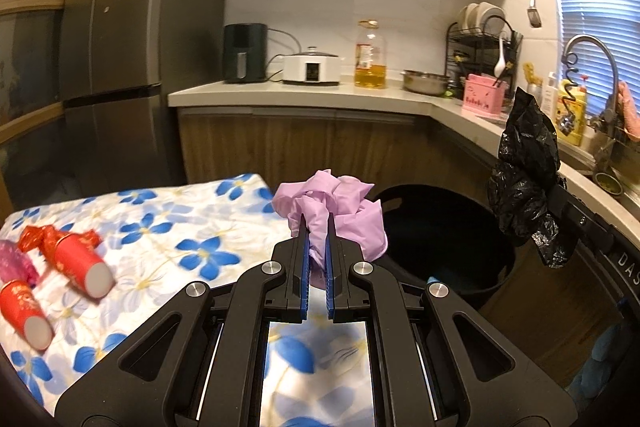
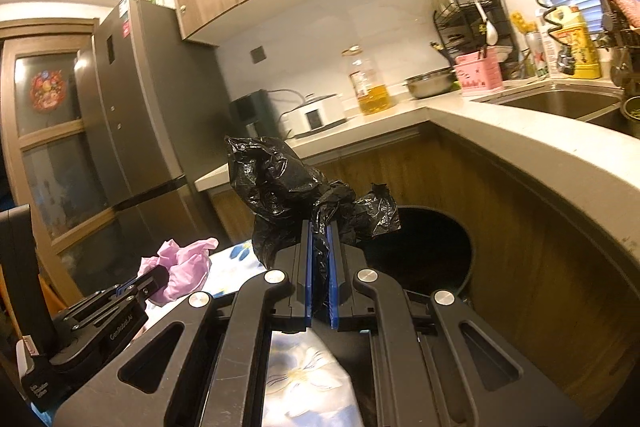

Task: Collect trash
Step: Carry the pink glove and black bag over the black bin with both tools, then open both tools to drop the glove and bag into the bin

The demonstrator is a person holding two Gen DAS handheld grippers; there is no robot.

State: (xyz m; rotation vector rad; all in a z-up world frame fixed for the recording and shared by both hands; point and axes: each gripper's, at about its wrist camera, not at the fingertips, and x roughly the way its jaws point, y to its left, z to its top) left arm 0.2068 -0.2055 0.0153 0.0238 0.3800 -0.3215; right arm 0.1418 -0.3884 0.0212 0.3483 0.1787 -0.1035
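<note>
both level: left gripper (image 1: 317, 227) clamps lilac bag (image 1: 340, 211), right gripper (image 2: 319, 233) black bag (image 2: 280, 183).

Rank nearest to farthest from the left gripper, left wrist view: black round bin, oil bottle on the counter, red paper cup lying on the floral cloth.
1. Red paper cup, on the floral cloth left of the left gripper.
2. Black round bin, on the floor, right; too close to the cup to call.
3. Oil bottle, on the back counter, clearly farthest.
</note>
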